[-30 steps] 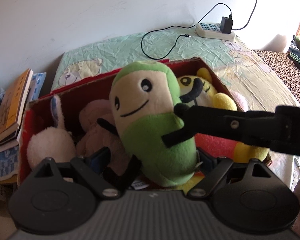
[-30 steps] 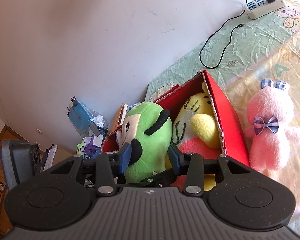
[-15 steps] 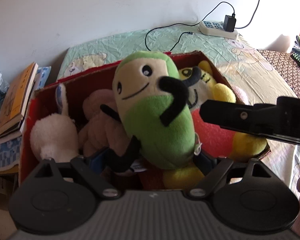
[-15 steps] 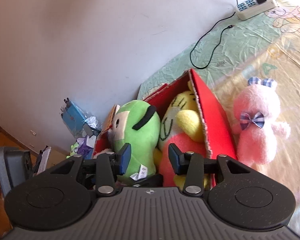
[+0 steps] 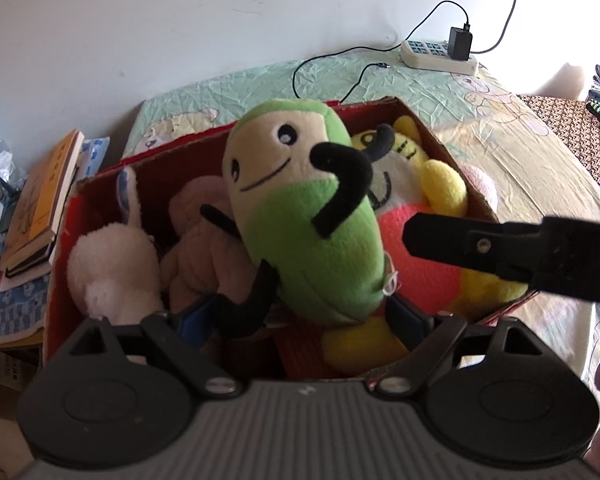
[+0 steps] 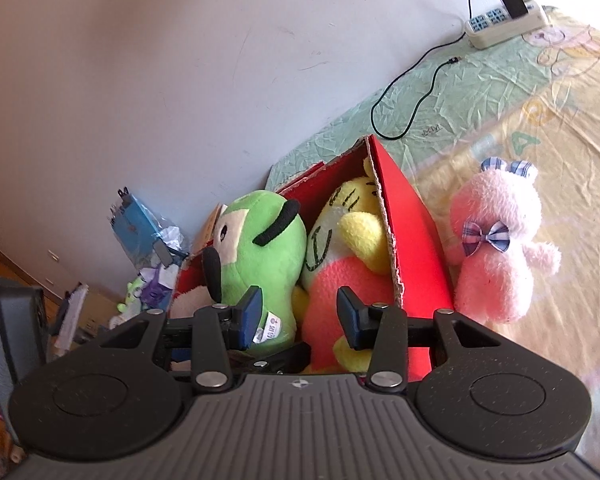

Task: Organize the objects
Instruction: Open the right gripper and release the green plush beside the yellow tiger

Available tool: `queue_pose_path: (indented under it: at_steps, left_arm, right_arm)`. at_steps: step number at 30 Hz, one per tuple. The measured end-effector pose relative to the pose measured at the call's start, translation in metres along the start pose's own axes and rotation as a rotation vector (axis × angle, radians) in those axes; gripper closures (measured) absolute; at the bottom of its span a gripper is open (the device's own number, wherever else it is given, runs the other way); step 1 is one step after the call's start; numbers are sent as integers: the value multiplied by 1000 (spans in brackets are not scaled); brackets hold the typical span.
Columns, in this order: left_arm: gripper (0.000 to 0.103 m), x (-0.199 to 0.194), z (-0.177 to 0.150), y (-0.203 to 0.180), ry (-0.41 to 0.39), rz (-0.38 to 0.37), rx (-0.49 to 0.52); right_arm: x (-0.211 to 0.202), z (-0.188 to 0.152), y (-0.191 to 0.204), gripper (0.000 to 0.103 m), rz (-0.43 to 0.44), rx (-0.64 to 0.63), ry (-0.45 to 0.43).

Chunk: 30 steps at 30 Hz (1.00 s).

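Green plush (image 5: 308, 224) is gripped low by left tongs (image 5: 300, 312), kept upright for seating in red box (image 5: 476, 196); right tongs (image 6: 298, 316) held open, empty, beside it, w/ pink plush (image 6: 496, 248) left outside on bed

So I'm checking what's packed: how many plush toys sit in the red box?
4: a white one at the left end, a beige one beside it, the green one in the middle, the yellow-and-red one at right. Others may lie underneath.

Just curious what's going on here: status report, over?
Left gripper clamped on green plush, above red box. Right gripper open, empty. Pink bunny outside box.
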State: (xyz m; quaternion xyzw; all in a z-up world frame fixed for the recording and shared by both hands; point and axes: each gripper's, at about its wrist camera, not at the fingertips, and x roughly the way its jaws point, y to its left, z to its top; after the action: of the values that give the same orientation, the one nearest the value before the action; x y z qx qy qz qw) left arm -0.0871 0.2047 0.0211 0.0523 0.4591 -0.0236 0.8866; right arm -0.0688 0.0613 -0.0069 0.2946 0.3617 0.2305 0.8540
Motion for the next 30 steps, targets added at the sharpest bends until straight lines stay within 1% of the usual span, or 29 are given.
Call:
queue_pose_path:
  at_steps: [7, 12, 17, 23, 30]
  left_arm:
    - [16, -1, -3, 0, -2, 3, -14]
    - [16, -2, -3, 2, 3, -8, -33]
    - [16, -2, -4, 2, 0, -8, -40]
    - [16, -2, -5, 3, -4, -1, -50]
    - [16, -2, -6, 0, -3, 21, -59]
  right_arm:
    - [-1, -2, 0, 60, -11, -23, -8]
    - [-1, -5, 5, 60, -32, -73, -17]
    - [-1, -7, 4, 59, -26, -71, -29]
    - [-1, -10, 7, 59, -34, -115, -40]
    - [-2, -9, 4, 59, -8, -119, -46]
